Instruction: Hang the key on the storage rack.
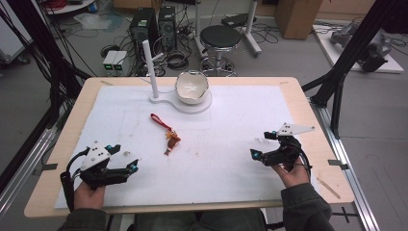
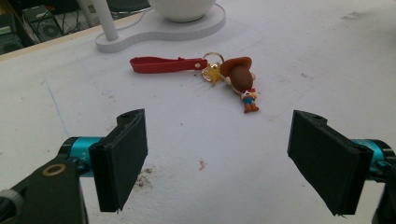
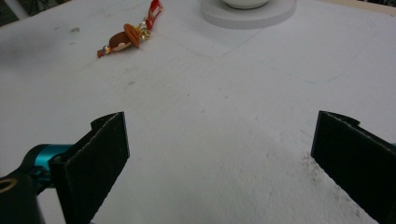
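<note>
The keychain (image 1: 166, 133) lay flat on the white mat (image 1: 231, 183), a little left of centre and nearer the far half of the table, its red strap (image 2: 166, 64) stretched out toward the far left and the small brown figure (image 2: 240, 77) at the near end. Just beyond it stood a white stand (image 1: 178, 102) with an upright peg (image 1: 150, 67) and a white bowl (image 1: 191, 87) seated on its round base, so the peg looked like the likely place to hang the strap.

Both grippers rested low at the near edge, well apart from the keychain and from each other. The left gripper (image 2: 217, 154) sat at the near left with its jaws spread wide and nothing between them; in the left gripper view it was aimed almost straight at the figure, which suited an approach from that side. The right gripper (image 3: 219, 154) at the near right was likewise wide and empty, with the keychain off to its far left, so it seemed to be waiting rather than leading.
</note>
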Motion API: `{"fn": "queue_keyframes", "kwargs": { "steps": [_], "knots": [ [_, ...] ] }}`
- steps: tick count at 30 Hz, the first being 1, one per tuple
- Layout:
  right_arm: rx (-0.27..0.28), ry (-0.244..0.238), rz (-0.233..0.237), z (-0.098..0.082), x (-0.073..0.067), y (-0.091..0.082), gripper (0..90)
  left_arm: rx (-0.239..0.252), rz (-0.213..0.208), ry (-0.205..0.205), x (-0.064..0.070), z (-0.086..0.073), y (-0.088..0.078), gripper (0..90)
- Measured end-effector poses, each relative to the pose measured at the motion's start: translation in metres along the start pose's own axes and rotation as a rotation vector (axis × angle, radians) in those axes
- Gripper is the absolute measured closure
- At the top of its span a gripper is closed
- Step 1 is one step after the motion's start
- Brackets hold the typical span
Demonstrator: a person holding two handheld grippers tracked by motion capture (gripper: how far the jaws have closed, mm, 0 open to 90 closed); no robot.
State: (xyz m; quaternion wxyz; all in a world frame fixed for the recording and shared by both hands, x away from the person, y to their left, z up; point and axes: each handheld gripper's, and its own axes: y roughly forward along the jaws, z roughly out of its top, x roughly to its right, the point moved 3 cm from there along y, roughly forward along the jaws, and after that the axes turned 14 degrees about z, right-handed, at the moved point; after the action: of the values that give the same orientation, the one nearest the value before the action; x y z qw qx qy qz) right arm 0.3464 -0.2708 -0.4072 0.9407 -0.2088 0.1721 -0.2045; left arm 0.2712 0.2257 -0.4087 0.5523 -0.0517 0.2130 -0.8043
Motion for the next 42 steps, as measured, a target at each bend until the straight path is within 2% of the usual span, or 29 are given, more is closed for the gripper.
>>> {"fn": "queue_keyframes", "kwargs": {
  "steps": [5,12,26,31,42],
  "knots": [
    [-0.001,-0.025,0.028,0.018,-0.005,0.010,3.5,0.003,-0.001,-0.008,0.001,0.000,0.001,20.5],
    [-0.015,-0.039,0.056,0.032,-0.008,0.022,3.5,0.006,0.001,-0.007,0.001,0.000,0.001,20.5],
    [-0.010,-0.058,0.070,0.063,-0.010,0.040,3.5,0.007,0.001,-0.008,-0.001,0.001,0.000,20.5],
    [-0.018,-0.077,0.082,0.076,-0.012,0.052,3.5,0.007,0.001,-0.008,-0.001,0.001,0.000,20.5],
    [-0.023,-0.084,0.103,0.100,-0.015,0.075,3.5,0.008,-0.001,-0.008,-0.001,0.001,-0.001,20.5]
  ]
}}
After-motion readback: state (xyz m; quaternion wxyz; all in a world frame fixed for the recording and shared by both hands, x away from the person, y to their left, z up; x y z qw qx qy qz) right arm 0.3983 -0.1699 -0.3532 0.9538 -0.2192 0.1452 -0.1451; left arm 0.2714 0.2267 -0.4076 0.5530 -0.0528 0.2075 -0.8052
